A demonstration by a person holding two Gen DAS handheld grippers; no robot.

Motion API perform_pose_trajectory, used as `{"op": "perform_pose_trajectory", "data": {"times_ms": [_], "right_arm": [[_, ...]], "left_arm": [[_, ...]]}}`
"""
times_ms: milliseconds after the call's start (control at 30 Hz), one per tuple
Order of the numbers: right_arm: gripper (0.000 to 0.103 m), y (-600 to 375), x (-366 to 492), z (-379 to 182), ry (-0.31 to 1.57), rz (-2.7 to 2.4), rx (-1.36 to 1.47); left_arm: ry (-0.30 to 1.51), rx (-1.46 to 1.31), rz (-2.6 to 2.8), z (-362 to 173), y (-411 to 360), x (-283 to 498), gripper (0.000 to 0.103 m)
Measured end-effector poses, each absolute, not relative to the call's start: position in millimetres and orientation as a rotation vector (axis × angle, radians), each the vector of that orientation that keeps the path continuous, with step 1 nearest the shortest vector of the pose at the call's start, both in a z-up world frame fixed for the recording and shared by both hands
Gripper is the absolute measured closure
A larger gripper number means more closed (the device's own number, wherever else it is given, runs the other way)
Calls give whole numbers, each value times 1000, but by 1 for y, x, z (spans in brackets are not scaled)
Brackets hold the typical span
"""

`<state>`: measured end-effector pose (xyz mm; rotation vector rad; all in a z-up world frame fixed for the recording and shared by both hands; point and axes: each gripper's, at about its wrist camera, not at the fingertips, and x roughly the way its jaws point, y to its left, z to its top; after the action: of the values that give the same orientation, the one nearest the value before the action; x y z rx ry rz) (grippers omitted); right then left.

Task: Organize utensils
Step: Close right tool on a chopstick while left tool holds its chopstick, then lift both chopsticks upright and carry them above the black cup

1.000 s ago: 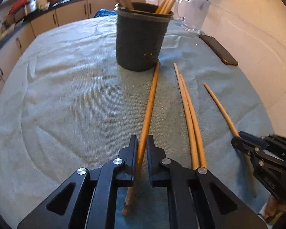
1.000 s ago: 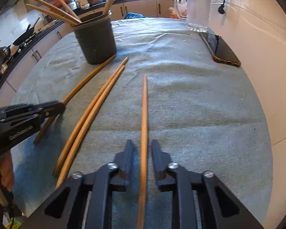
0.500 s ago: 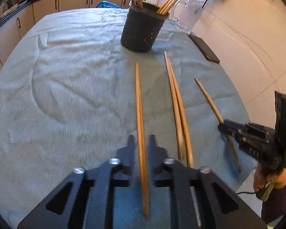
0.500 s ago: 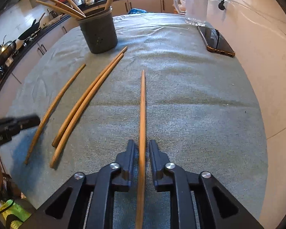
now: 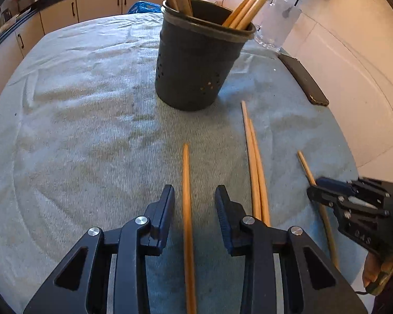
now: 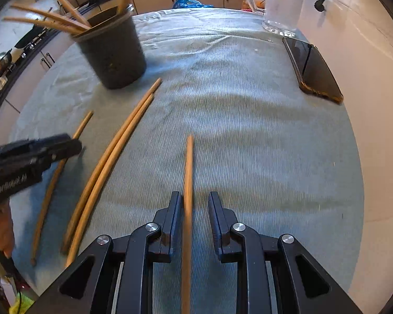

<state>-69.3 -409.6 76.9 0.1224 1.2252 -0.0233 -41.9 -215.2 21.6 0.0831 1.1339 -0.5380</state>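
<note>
my left gripper (image 5: 194, 196) sits at the bottom centre of the left wrist view, jaws parted, and they have just been opening. a wooden chopstick (image 5: 187, 222) lies between them on the grey-green cloth (image 5: 78, 130), running straight up the frame with clear gaps to both pads, so it is released, not pinched. the dark utensil holder (image 5: 196, 65) stands upper centre on the cloth, with several more sticks leaning out of its top. a pair of chopsticks (image 5: 255, 172) lies side by side just right of centre, touching along their length.

my right gripper (image 6: 194, 204) fills the bottom centre of the right wrist view, and its jaws too have just been opening. a second single chopstick (image 6: 188, 183) runs up between them; it looks blurred and sits close to the left pad, with a visible gap to the right pad, so i read it as let go. in that view the holder stands at upper left, the pair slants left of centre, and the other gripper shows at the left edge.

a dark phone (image 6: 314, 68) rests at the right edge of the cloth, and a glass mug (image 6: 280, 5) stands at the top right.
</note>
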Motion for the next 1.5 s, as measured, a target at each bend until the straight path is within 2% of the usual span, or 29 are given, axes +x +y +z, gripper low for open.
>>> {"op": "perform_pose_trajectory", "data": {"times_ms": [333, 400, 433, 567, 1067, 1500], "right_arm": [[82, -404, -47, 74, 1170, -90, 98], [95, -404, -48, 74, 1154, -103, 72], [97, -404, -49, 75, 1150, -106, 71], [97, -407, -52, 82, 1116, -79, 136], [97, -387, -103, 174, 820, -31, 169], [97, -379, -146, 207, 715, -17, 184]], "left_arm": [[1092, 103, -527, 20, -224, -41, 70], [1082, 111, -514, 20, -226, -40, 83], [1084, 117, -508, 19, -227, -39, 97], [1087, 76, -510, 26, -221, -41, 98], [754, 78, -534, 131, -183, -108, 97], [655, 149, -487, 152, -176, -149, 97]]}}
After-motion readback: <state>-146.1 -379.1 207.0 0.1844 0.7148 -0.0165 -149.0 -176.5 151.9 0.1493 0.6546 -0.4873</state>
